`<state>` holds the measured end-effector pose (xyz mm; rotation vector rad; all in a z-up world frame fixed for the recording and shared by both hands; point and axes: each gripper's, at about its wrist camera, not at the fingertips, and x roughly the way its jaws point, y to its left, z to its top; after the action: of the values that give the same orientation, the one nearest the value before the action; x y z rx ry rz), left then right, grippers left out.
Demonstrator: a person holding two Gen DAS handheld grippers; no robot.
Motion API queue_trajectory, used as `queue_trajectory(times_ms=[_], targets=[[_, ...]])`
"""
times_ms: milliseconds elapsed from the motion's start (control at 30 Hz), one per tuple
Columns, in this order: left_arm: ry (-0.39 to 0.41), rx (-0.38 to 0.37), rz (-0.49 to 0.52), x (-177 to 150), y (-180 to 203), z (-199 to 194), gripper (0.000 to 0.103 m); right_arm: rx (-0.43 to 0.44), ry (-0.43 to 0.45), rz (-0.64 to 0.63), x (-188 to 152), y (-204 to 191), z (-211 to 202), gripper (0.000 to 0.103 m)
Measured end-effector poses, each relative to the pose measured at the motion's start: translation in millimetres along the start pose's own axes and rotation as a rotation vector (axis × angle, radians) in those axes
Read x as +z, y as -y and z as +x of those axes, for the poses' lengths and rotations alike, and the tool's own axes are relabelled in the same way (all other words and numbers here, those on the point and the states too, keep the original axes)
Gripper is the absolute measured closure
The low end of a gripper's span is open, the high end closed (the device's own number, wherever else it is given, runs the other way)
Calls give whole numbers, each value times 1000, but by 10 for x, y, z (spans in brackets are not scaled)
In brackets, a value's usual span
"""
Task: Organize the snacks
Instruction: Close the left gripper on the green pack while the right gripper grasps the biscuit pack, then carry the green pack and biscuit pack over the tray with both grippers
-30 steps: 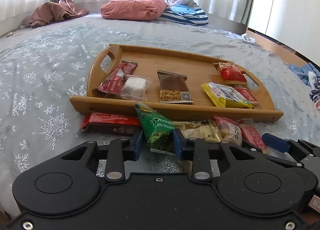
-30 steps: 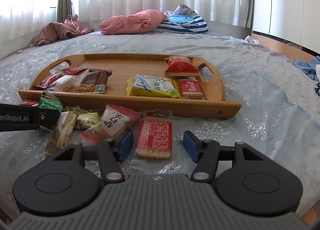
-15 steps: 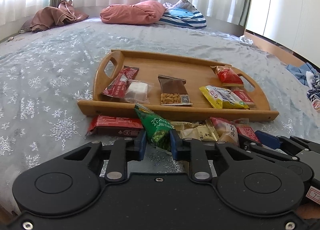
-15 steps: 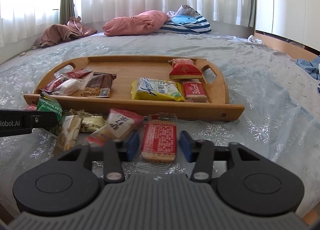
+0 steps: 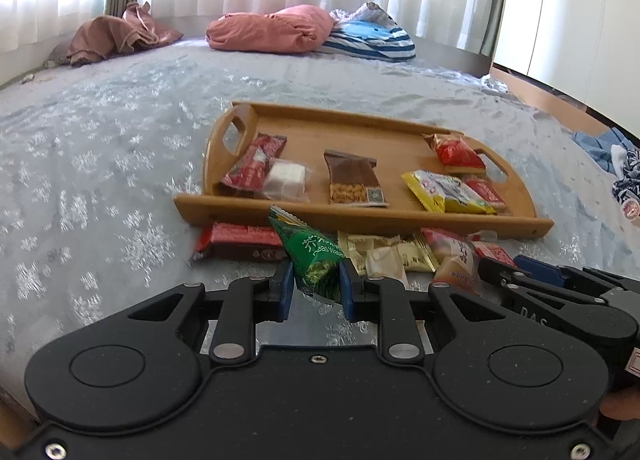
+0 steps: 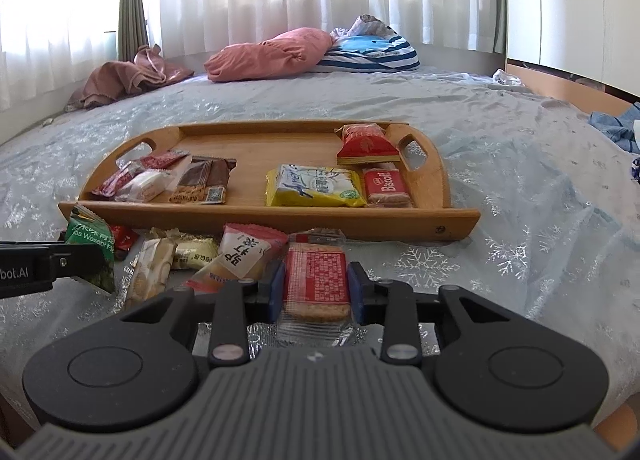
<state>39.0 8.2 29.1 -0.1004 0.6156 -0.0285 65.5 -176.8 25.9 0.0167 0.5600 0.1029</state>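
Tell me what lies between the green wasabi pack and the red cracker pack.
Right wrist view: a cream biscuit pack, a gold pack and a red-topped cake pack lie between the green wasabi pack and the red cracker pack.

A wooden tray point(image 6: 436, 180) lay on the bed point(image 6: 540, 228), its long side toward the cameras. In the tray, two packets point(image 6: 136, 180) overlapped at the left end, a nut bar point(image 6: 204, 182) lay just right of them, and a larger packet point(image 6: 316, 186) sat right of centre with a biscuit packet point(image 6: 386, 188) touching its right side. Behind that biscuit packet, near the right handle, lay another packet point(image 6: 366, 144). Before the tray's near wall, loose snacks point(image 6: 188, 256) were strewn on the bed. At the far end of the bed lay a pillow point(image 6: 272, 54), a second pillow point(image 6: 368, 52) to its right, and bundled cloth point(image 6: 128, 76) well to the left.
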Motion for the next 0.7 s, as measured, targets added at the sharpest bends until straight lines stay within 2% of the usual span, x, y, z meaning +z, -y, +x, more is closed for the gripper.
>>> queue_trajectory(times_ms=[400,533,700], targets=[[58,-26,6,286,-26,-77,82,-49,64,32,180,129,-134,66],[55,-50,-23,448,-84,-42,82,-54,79,56,308,215,-109,65],[24,-118,-97,695,-221,73,83,-40,98,93,484,276,-50,65]])
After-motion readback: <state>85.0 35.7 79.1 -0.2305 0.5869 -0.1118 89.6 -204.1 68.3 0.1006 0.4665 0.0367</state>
